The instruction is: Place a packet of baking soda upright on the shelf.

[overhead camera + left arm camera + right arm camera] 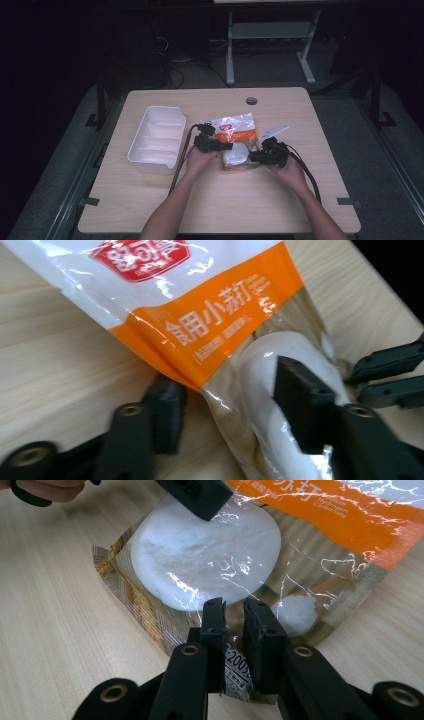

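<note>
A clear plastic bag [235,131] with an orange band, red logo and white powder lies flat mid-table. In the left gripper view the bag [200,325] runs between the wide-apart jaws of my left gripper [230,390]. One jaw rests on the powder bulge and the other is on the table beside the bag. In the high view the left gripper [220,146] is at the bag's left side and the right gripper [256,156] at its near right corner. My right gripper [235,612] has its jaws almost together over the bag's [200,555] sealed bottom edge, pinching the film.
A white divided tray [136,150] stands left of the bag. A white flat utensil [274,132] lies just right of it. A round cable hole [251,100] sits near the table's far edge. Cables trail from both grippers toward the near edge.
</note>
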The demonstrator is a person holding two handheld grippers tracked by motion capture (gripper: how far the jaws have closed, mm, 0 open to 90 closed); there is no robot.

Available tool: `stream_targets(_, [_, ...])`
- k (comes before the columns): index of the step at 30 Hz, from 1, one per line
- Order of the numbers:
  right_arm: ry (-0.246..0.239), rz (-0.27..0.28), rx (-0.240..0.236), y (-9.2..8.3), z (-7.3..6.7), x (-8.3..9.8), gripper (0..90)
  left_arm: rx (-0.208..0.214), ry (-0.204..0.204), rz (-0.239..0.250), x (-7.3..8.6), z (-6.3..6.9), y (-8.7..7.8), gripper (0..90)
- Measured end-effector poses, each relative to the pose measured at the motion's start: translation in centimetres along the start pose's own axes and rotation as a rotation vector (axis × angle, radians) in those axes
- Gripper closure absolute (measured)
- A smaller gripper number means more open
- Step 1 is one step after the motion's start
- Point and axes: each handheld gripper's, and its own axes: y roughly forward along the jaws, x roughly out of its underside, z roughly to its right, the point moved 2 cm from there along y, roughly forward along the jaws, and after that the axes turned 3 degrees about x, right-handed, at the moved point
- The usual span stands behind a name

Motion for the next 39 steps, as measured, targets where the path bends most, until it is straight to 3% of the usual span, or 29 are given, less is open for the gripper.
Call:
stream_targets(5, [-0.008, 0.007, -0.005, 0.0, -0.1, 0.2, 77.9, 0.024, 0.003, 0.023, -0.2, 0.2, 0.0, 73.6])
stream_targets(9, [-0.015, -0.002, -0.020, 0.0, -0.3, 0.2, 66.9, 0.044, 0.023, 0.029, -0.3, 0.7, -0.4, 83.4])
stream_targets(12, [-0.025, -0.002, -0.022, -0.3, -0.4, 0.2, 60.1, 0.059, 0.047, 0.036, -0.4, 1.2, -0.8, 85.7])
stream_targets(15, [0.017, 0.041, -0.024, -1.3, 0.1, 0.3, 54.6, 0.071, 0.082, 0.035, -0.4, 1.6, -1.1, 86.5])
stream_targets(19, [0.057, 0.109, 0.011, -3.0, 0.9, 0.8, 51.0, 0.087, 0.102, 0.043, -0.2, 1.9, -1.7, 87.0])
stream_targets(20, [0.057, 0.109, 0.011, -3.0, 0.9, 0.8, 51.0, 0.087, 0.102, 0.043, -0.2, 1.9, -1.7, 87.1])
stream_targets(21, [0.073, 0.122, 0.042, -3.5, 1.4, 1.3, 49.2, 0.092, 0.112, 0.049, 0.0, 2.0, -1.9, 87.1])
stream_targets(25, [0.103, 0.128, 0.038, -3.6, 1.9, 1.7, 44.4, 0.119, 0.136, 0.064, 0.5, 2.1, -2.6, 87.2])
stream_targets(29, [0.118, 0.162, -0.022, -3.5, 1.7, 1.5, 43.6, 0.137, 0.157, 0.072, 0.8, 2.3, -3.2, 87.4])
stream_targets(33, [0.103, 0.187, -0.065, -3.3, 1.3, 1.1, 43.7, 0.160, 0.192, 0.082, 0.9, 3.0, -3.8, 87.5])
stream_targets(39, [0.100, 0.206, -0.135, -2.9, 0.8, 0.8, 50.4, 0.197, 0.243, 0.079, 1.3, 4.0, -4.3, 87.7])
